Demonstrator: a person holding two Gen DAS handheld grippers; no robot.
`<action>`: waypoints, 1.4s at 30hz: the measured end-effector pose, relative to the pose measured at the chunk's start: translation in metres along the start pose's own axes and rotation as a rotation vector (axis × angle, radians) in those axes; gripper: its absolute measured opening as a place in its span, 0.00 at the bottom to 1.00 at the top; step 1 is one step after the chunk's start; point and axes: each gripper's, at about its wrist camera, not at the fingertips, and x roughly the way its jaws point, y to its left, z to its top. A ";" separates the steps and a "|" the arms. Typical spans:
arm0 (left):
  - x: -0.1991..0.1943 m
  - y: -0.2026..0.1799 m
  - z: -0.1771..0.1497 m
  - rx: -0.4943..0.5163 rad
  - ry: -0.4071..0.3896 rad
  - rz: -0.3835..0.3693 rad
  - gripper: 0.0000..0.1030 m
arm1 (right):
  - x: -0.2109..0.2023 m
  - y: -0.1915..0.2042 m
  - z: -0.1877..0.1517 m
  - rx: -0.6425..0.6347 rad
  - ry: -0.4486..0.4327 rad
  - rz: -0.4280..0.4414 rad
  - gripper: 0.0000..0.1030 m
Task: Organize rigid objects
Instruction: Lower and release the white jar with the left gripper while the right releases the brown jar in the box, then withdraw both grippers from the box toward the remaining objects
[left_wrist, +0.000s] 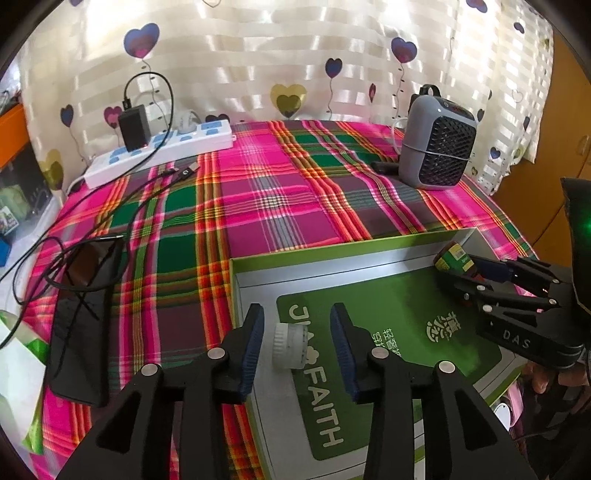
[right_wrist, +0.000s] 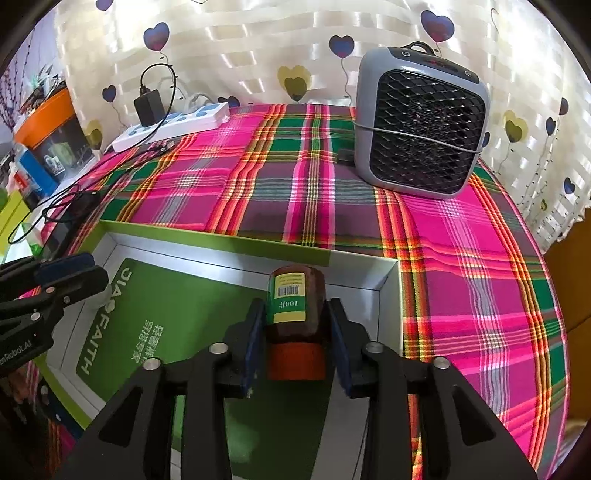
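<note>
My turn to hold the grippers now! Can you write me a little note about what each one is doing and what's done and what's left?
Left gripper: open, with the small white bottle lying between its pads, untouched, inside the green box.
Right gripper: open around the brown bottle, which lies in the same box with its red cap toward the gripper; the gaps are narrow.
Done: both bottles are in the box.
Left: pull both grippers back. The cables, phone and fan heater sit on the plaid cloth outside the box.

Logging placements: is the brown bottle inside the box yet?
Inside. The brown bottle lies on its side within the green box, between the right gripper's open jaws.
</note>
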 end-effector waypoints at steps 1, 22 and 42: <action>-0.001 0.000 0.000 -0.002 -0.002 0.000 0.35 | -0.001 0.000 0.000 0.001 -0.001 0.001 0.45; -0.058 0.010 -0.034 -0.059 -0.065 0.036 0.35 | -0.052 -0.005 -0.019 0.033 -0.078 0.025 0.46; -0.093 0.026 -0.075 -0.153 -0.088 0.014 0.35 | -0.093 -0.010 -0.063 0.066 -0.110 0.015 0.46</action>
